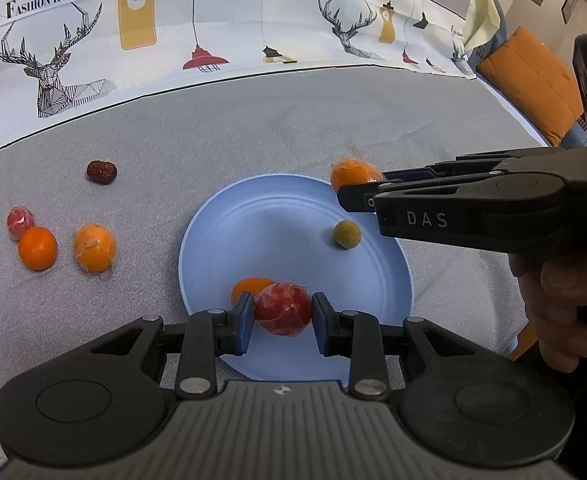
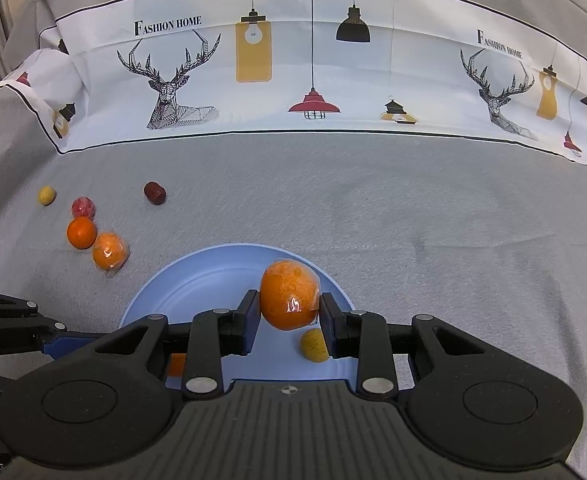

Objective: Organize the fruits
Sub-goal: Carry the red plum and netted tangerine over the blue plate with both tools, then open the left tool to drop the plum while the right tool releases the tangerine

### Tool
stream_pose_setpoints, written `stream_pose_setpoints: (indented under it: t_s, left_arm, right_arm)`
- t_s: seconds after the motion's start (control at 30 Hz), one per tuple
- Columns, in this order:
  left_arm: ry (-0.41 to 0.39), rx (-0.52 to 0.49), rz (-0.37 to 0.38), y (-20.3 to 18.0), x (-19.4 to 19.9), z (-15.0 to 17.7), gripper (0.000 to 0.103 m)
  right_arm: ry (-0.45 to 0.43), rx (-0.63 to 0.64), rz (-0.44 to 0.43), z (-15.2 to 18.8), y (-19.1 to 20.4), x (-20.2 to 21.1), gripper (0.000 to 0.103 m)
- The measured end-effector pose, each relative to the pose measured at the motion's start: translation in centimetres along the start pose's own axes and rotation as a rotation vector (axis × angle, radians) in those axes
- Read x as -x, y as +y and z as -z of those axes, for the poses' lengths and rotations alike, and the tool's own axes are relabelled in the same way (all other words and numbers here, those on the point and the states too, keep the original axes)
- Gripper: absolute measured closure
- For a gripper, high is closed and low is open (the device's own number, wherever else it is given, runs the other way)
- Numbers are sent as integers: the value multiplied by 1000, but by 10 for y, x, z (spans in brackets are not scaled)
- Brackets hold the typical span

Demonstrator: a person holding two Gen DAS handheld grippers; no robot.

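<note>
So, L gripper [image 1: 281,316] first: its blue pads sit tight on both sides of a wrapped red fruit [image 1: 282,309], pinching it over the near part of the blue plate [image 1: 253,236]. Whether the fruit rests on the plate or hangs just above it, can't tell. Just behind it, touching or nearly so, an orange [image 1: 249,286] lies on the plate, half hidden by the L pad.

R gripper [image 2: 289,312]: pads clamped on a wrapped orange [image 2: 289,296], held over the plate's [image 2: 197,280] far-right rim. In the left wrist view the same gripper [image 1: 359,196] comes in from the right w/ the person's hand [image 1: 565,312] under it, the wrapped orange [image 1: 353,176] at its tips by the plate's far edge.

On the plate near the R pad: a small yellow-green ball-shaped fruit [image 2: 314,345], loose, not gripped.

Off the plate, on the grey cloth [image 1: 253,128] to the left: another wrapped orange [image 1: 95,247], a bare orange [image 1: 37,248] just beside it, a wrapped red fruit [image 1: 20,222] touching the bare one, & a dark red date [image 1: 101,171] farther back, apart from the rest. Right wrist view also shows a small yellow fruit [image 2: 47,195] at far left, near that cluster.

Behind it all, a white printed cloth [image 1: 173,40] w/ deer & lamps; an orange cushion [image 1: 529,80] at far right.
</note>
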State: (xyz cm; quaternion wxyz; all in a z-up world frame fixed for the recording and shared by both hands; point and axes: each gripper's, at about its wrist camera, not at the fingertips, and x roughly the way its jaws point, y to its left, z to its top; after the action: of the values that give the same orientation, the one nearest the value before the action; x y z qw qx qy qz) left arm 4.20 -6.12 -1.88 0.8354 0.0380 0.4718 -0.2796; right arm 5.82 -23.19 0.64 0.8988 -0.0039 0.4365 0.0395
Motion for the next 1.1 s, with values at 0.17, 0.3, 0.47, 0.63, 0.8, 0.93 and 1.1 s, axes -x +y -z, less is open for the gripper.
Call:
stream_pose_setpoints:
  t_s: [0.17,0.3,0.47,0.63,0.8,0.93,1.1]
  left_arm:
    - [0,2,1,0,0,0,69]
    - [0,5,7,0,0,0,69]
    - [-7,27,22,3,2,-2,60]
    - [-9,40,18,6,4,-2,60]
    - [-16,50,16,8,6,-3,60]
    - [-18,61,16,10,8,-3,60]
    - [-19,66,13,12,10,-4,60]
  right_arm:
    - [4,1,-3,0,0,-1,70]
    - [8,2,-10,1,0,-2,69]
    - [5,9,-10,0,1,-2,55]
    - [-8,0,-4,0,0,0,51]
    - [-17,-5,2,0,-1,1,51]
    - [-22,2,9,-1,0,1,51]
    - [-28,23,22,-1,3,1,51]
